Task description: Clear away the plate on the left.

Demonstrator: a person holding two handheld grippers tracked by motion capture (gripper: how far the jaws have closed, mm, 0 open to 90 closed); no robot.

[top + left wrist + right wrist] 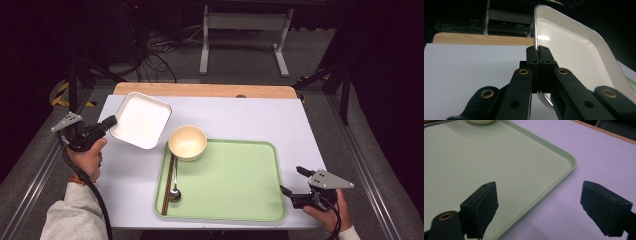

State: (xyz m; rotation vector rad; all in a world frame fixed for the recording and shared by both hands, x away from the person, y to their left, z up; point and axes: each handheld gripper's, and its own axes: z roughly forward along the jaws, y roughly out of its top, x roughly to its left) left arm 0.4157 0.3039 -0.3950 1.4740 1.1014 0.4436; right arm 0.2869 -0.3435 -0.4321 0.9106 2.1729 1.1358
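Nearest the high camera, at the counter's (240,120) 6 o'clock edge, the person's two forearms come in, each hand carrying a gripper. The right gripper (295,182) sits at about 4 o'clock, just off the near right corner of the green tray (235,190). Its jaws stand wide apart and hold nothing; in the right gripper view one jaw hangs over the tray's corner (564,155) and the other over the bare white counter (584,152) beside it.

The left gripper (111,121) is at about 9 o'clock, at the counter's left edge. Its jaws are pressed together on the rim of the white square plate (141,120), pinching it at the plate's left side. In the left gripper view the jaws meet on the thin edge of the white square plate (574,55), which is tipped up on its side and off the counter (474,72) there, its glossy inner face turned to the right of that view. From above, the plate lies at roughly 10 o'clock, left of and just beyond the tray, tilted.

A cream bowl (187,142) stands at the tray's far left corner, near the plate's right corner. Along the tray's left side lie brown chopsticks (169,182) and a metal spoon (174,192), side by side, pointing toward 12 o'clock.
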